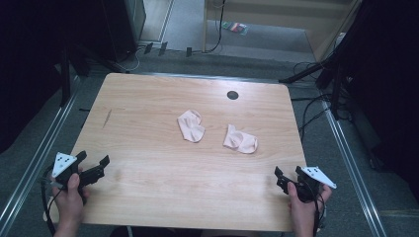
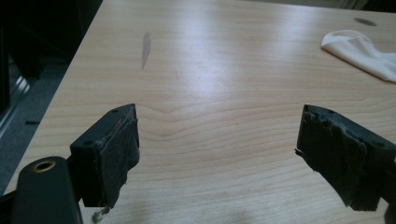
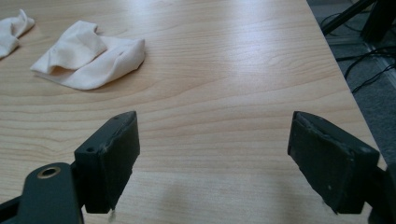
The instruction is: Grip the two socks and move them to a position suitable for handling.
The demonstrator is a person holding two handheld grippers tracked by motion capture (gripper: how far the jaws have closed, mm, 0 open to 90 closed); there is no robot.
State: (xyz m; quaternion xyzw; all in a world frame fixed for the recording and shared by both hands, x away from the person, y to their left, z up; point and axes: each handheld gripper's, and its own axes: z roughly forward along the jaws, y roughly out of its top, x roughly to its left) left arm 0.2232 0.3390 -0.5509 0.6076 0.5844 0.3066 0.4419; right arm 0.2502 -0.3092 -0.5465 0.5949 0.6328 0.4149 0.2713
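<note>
At the near corners of the wooden desk (image 1: 148,98), a person's hands hold two sets of tongs. Left tongs (image 1: 91,165) sit at the near left edge, right tongs (image 1: 288,176) at the near right edge; on both, the black jaws stand wide apart with nothing between them, bare wood showing in the gap. Farther out, toward the middle of the desk, lie two small pale pink socks, near each other but not touching and well apart from both tongs. Left sock (image 1: 190,125) lies crumpled and curled; right sock (image 1: 240,139) lies flatter, with loose folds. They look light, soft and limp, likely to sag and bunch when lifted. A raised fold or the cuff edge seems the best place to pinch.
</note>
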